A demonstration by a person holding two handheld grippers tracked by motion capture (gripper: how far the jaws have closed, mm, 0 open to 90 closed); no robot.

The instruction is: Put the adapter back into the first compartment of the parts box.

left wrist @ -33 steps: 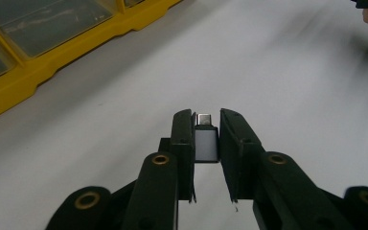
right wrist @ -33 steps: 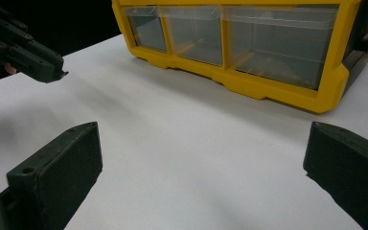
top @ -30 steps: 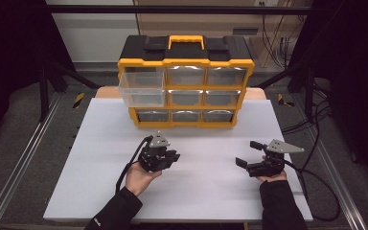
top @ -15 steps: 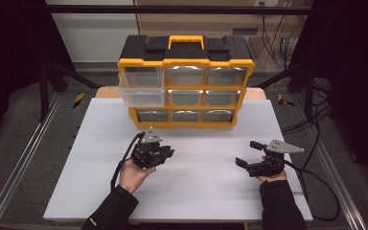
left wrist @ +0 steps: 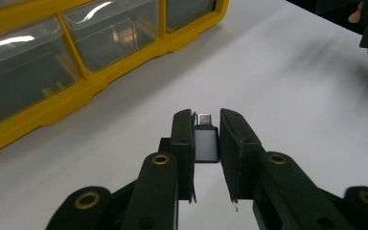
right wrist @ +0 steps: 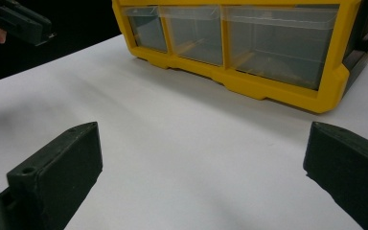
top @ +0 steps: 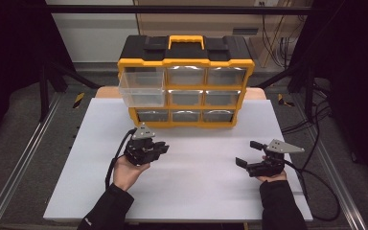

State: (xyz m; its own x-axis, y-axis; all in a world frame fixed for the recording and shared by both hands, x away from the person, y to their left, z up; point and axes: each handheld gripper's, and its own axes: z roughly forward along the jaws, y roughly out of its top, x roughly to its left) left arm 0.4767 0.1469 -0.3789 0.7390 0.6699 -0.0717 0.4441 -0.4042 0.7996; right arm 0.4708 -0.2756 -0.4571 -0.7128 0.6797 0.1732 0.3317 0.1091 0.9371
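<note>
- The left gripper is clenched on a small grey adapter; its two black jaws press the adapter's sides, and the metal plug end pokes out just past the jaw tips.
- In the high view the left gripper sits in the left hand, above the white table top, at its left half and near the front of the drawer cabinet.
- The adapter itself is too small to make out from above.
- The right gripper is released: its jaws stand wide apart with bare table between them and nothing touching the pads.
- From above, the right gripper lies low at the right half of the table in the right hand, well apart from the left one, jaws pointing toward the middle.
- Behind both stands a yellow and black drawer cabinet with clear drawers in three rows and a yellow handle on top.
- Its top left drawer is pulled out toward the person; the others sit flush.
- A cable trails off the right gripper over the table's right edge.
</note>
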